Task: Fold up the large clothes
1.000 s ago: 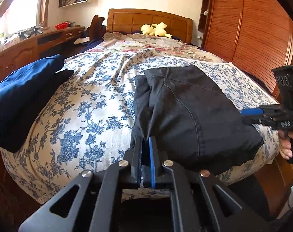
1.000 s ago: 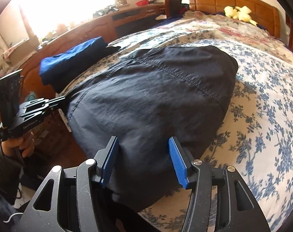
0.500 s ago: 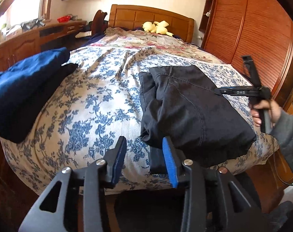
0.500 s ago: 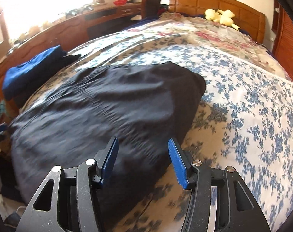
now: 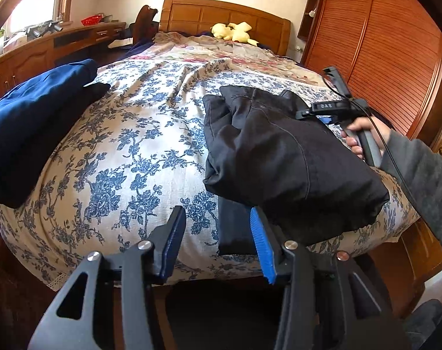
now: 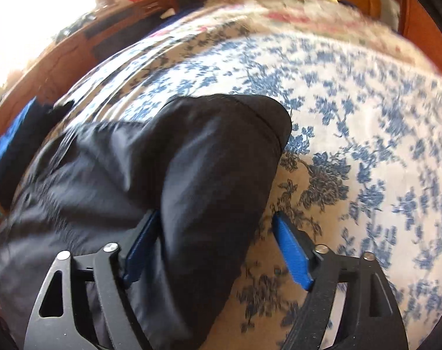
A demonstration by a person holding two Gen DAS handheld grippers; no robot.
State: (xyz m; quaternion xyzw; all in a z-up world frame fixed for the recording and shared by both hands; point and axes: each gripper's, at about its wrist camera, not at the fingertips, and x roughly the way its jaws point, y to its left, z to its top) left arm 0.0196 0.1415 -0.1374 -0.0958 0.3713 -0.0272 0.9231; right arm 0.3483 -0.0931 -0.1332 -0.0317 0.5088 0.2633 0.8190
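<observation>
At the foot of the bed, we have just let go: our left gripper, clenched on the near hem of the black garment a second ago, now hangs with its blue pads spread and nothing between them. Our right gripper, also parted, has moved up along the garment's far side; a ridge of dark cloth bulges between its pads, which have not closed on it. The garment lies folded into a thick bundle at the near right of the mattress, one dark strip poking out beneath its front edge and draping over the side. We judge this fold set down and the next one being lined up, with that stray strip left to tuck.

Beneath it stretches a white bedspread printed with blue flowers, rumpled toward the headboard, where a yellow soft toy sits. A folded blue garment rests at the left edge. A wooden desk runs under the bright window, and a slatted wardrobe fills the right wall.
</observation>
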